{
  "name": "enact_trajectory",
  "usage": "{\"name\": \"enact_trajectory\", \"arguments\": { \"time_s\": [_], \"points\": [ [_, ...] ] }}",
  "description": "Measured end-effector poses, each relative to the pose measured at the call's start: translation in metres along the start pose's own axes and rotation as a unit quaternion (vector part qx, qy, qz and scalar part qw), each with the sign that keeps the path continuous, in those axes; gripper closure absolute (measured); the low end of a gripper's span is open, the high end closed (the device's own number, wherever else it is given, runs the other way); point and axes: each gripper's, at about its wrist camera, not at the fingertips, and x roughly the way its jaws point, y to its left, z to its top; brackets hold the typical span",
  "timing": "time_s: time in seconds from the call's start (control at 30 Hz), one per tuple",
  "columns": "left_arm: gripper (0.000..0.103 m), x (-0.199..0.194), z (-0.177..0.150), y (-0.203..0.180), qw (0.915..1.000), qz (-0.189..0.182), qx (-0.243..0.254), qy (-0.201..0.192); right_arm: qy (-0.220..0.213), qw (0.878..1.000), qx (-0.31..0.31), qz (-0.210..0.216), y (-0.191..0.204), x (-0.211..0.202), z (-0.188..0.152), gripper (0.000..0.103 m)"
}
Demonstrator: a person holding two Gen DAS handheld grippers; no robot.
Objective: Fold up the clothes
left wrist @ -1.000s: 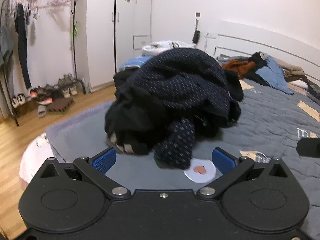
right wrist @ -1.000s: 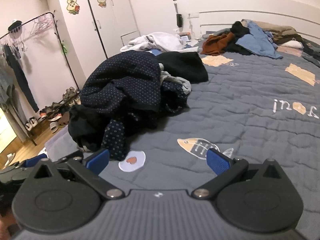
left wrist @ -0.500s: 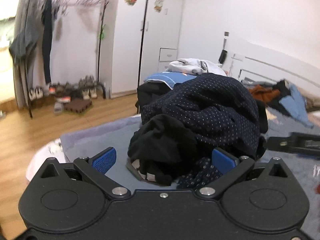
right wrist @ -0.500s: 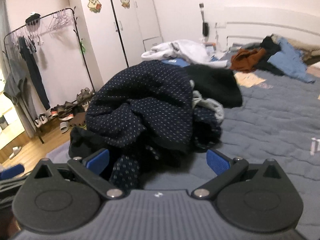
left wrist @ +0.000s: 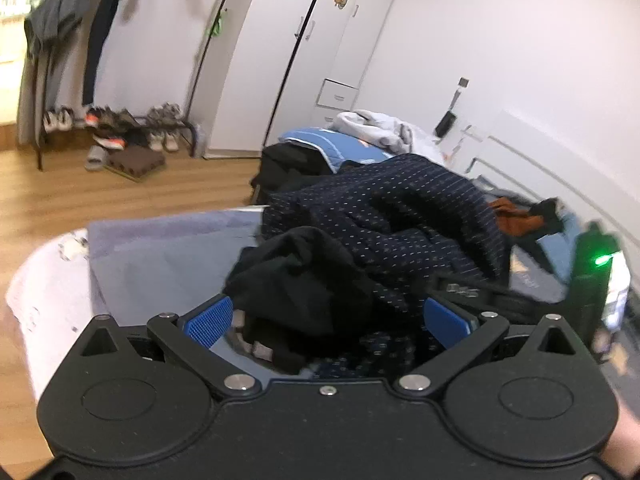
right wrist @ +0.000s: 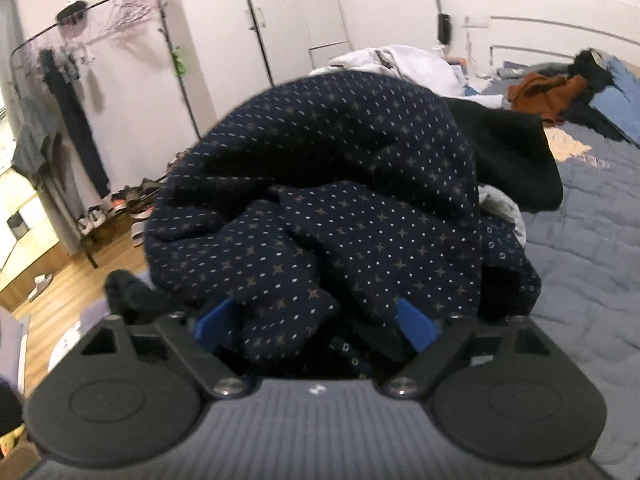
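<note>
So, left to right. Far left in the left wrist view: a clothes rack (left wrist: 60, 32) with hanging dark and grey garments, shoes (left wrist: 120, 128) in a row under it, then bare wood floor (left wrist: 80, 200) running up to the bed edge. The bed corner (left wrist: 52, 280) is rounded, with a smooth grey-lilac quilt (left wrist: 160, 256) lying flat and bare on that side.

The left gripper (left wrist: 326, 320) is spread wide, ribbed blue pads (left wrist: 208, 320) well apart; a crumpled black garment (left wrist: 296, 280) bulges between them, but neither pad visibly presses on it. Behind and right sits the navy dotted shirt (left wrist: 392, 216), a soft rumpled heap with small pale dots. Past it there are a white wardrobe (left wrist: 304, 60) and, at the far right, a blurred view of the other tool with a green light (left wrist: 600, 260).

In the right wrist view the shirt (right wrist: 328, 200) fills the middle, piled high near the bed's left edge. The right gripper (right wrist: 316, 326) is also spread, with shirt folds slumped into the gap and covering part of both pads (right wrist: 416, 324); no clamp. A black knit (right wrist: 508, 160) lies just behind the heap. To the right there is stitched, padded grey quilt (right wrist: 592, 260), wide open. Far back right, a rust top (right wrist: 540, 92) and blue clothes (right wrist: 616, 92) are piled by the headboard (right wrist: 540, 32).
</note>
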Motion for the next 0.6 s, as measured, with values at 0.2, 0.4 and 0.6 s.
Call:
{"name": "enact_trajectory", "arguments": {
  "time_s": [0.2, 0.4, 0.6],
  "points": [
    [0.0, 0.001, 0.001, 0.002, 1.0, -0.008, -0.001, 0.005, -0.002, 0.999, 0.024, 0.021, -0.003, -0.004, -0.004, 0.088],
    [0.0, 0.001, 0.002, 0.005, 0.9999, -0.01, -0.011, 0.005, -0.033, 0.997, 0.06, 0.037, -0.011, -0.04, -0.001, 0.093],
    [0.0, -0.001, 0.002, 0.003, 0.9999, -0.01, -0.008, 0.0, -0.073, 0.993, 0.087, 0.039, -0.022, -0.084, -0.006, 0.094]
  ]
}}
